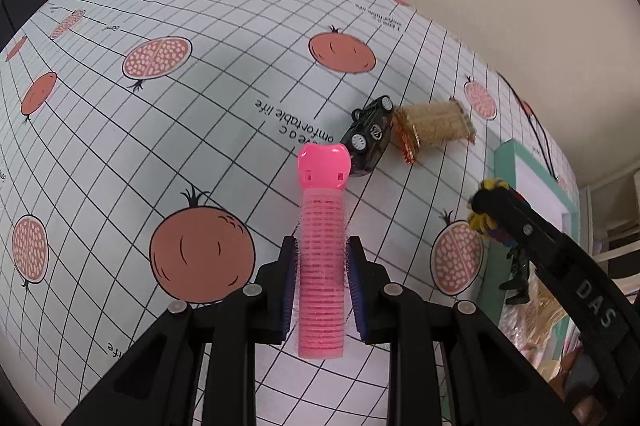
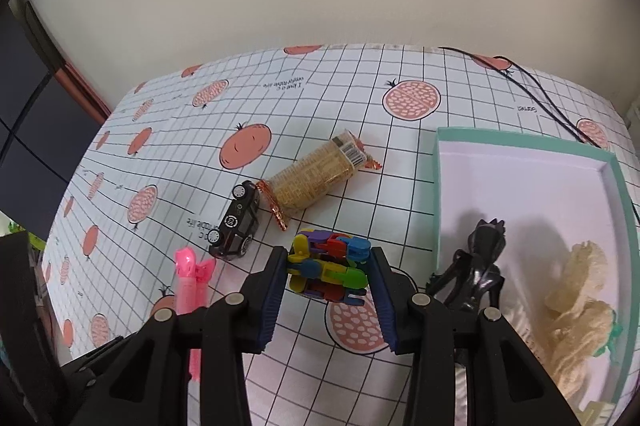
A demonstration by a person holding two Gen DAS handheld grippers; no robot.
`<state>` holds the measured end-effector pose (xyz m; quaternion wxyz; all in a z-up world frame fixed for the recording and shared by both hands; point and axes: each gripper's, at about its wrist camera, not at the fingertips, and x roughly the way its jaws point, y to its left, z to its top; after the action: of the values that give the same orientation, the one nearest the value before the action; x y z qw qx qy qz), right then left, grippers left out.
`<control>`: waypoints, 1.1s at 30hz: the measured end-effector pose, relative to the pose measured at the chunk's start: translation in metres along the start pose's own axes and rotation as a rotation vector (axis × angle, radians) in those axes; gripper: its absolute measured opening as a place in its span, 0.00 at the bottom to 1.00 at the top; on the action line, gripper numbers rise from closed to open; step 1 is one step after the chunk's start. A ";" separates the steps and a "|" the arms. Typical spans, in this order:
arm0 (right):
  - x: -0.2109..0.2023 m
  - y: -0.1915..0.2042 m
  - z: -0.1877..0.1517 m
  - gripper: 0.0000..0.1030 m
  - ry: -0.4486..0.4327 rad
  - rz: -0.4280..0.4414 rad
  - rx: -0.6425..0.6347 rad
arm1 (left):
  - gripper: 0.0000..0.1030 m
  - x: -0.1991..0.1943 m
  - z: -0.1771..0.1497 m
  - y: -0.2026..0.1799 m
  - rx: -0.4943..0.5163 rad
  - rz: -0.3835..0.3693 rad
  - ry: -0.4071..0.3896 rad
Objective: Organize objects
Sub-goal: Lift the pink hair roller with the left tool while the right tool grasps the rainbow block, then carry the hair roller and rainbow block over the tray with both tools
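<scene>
While the left gripper (image 1: pixel 322 262) clamps the pink roller (image 1: pixel 322 266), the right gripper (image 2: pixel 328 264) grips the colourful toy (image 2: pixel 327 266) above the tablecloth (image 2: pixel 400 194).

Right gripper (image 2: pixel 329 268) clamps the multicoloured block toy (image 2: pixel 328 268) above the surface (image 2: pixel 400 194).

Its jaws press both sides of the toy. Beyond, a black toy car (image 2: pixel 236 224) touches the end of a wrapped biscuit pack (image 2: pixel 316 172). To the right, a teal-rimmed box (image 2: pixel 520 140) holds a black figurine (image 2: pixel 478 266) and what looks like a pale netted sponge (image 2: pixel 576 310). A pink hair roller (image 2: pixel 192 284) shows at left.
</scene>
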<state>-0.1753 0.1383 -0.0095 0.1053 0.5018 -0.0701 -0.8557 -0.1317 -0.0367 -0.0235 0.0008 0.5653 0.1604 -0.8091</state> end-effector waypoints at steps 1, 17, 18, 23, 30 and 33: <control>-0.004 0.000 0.001 0.42 -0.003 0.001 -0.002 | 0.25 -0.002 0.000 0.000 -0.002 -0.004 -0.006; -0.043 -0.011 0.004 0.42 -0.040 0.009 0.004 | 0.25 -0.028 0.016 -0.034 0.054 -0.037 -0.169; -0.045 -0.012 0.004 0.42 -0.040 0.006 0.006 | 0.25 -0.030 0.015 -0.037 0.059 -0.040 -0.174; -0.056 -0.028 0.001 0.42 -0.043 -0.019 0.032 | 0.25 -0.035 0.012 -0.047 0.076 -0.068 -0.178; -0.074 -0.055 -0.003 0.42 -0.057 -0.060 0.079 | 0.25 -0.045 0.004 -0.064 0.114 -0.110 -0.199; -0.083 -0.070 -0.003 0.42 -0.068 -0.066 0.108 | 0.25 -0.048 -0.001 -0.072 0.138 -0.126 -0.210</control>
<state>-0.1408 0.2267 0.0430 0.0473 0.4796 -0.1029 -0.8701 -0.1267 0.0227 0.0385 -0.0721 0.4649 0.1385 -0.8715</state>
